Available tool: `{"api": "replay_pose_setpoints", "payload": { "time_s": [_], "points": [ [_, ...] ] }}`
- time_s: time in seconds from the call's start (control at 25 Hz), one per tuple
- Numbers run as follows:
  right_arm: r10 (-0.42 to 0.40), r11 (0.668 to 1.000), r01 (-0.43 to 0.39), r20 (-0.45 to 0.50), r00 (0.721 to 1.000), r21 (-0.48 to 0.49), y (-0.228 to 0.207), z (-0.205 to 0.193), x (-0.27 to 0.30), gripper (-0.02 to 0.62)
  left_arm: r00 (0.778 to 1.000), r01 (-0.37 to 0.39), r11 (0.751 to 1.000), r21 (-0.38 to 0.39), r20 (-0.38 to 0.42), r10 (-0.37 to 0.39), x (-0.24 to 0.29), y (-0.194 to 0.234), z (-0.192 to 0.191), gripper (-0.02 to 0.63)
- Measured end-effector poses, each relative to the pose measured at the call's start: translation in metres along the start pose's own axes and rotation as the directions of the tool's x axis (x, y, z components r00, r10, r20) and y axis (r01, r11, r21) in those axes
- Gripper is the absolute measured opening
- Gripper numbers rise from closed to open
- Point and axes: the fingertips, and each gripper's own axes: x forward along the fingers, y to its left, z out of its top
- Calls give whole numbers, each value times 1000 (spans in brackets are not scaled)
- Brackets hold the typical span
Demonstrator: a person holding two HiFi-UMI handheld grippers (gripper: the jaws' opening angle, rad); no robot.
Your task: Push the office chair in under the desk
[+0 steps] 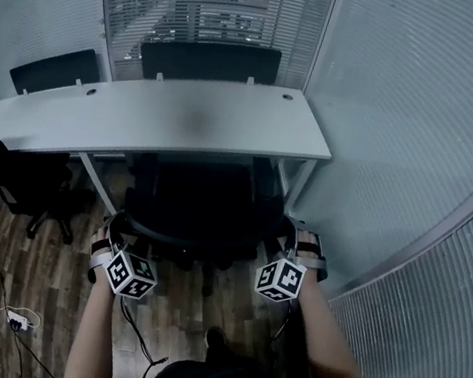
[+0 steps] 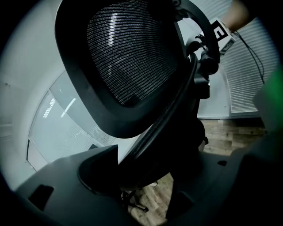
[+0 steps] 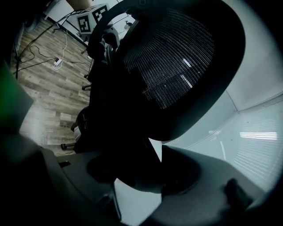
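A black mesh-backed office chair [image 1: 198, 204] stands at the near side of the white desk [image 1: 167, 119], its seat partly under the top. My left gripper [image 1: 115, 225] holds the left edge of the backrest frame and my right gripper [image 1: 295, 238] holds the right edge. In the left gripper view the chair's dark frame [image 2: 132, 57] runs down between the jaws of the left gripper [image 2: 146, 176] and fills the gap. The right gripper view shows the same: the chair's frame [image 3: 177, 66] is wedged between the jaws of the right gripper [image 3: 137, 176].
Another black chair [image 1: 208, 59] sits behind the desk, one [image 1: 55, 68] at its far left, and a third [image 1: 25, 177] on the left near side. A glass wall with blinds [image 1: 407, 122] curves close on the right. A power strip with cables [image 1: 17, 320] lies on the wood floor.
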Motion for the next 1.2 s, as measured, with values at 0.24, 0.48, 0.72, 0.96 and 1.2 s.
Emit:
{"api": "replay_pose_setpoints", "payload": {
  "time_s": [0.24,0.48,0.72,0.96,1.2],
  "points": [
    [-5,1000,5,20,1000,-5,-18,-1,39,268,1000,-14,1000,-7,-6,14,35,11,13,333],
    [-10,1000,11,37,999,-11,-32,-1,75,268,1000,-22,1000,-11,2,22,69,22,23,333],
    [-16,1000,17,56,998,-13,-49,-3,108,268,999,-35,999,-6,17,36,99,34,36,333],
    [-18,1000,19,49,999,-15,-60,1,135,268,1000,-22,1000,-6,0,22,125,46,41,333],
    [-29,1000,30,40,999,-10,-70,4,169,268,999,-34,999,-2,18,34,156,58,46,331]
  ]
}}
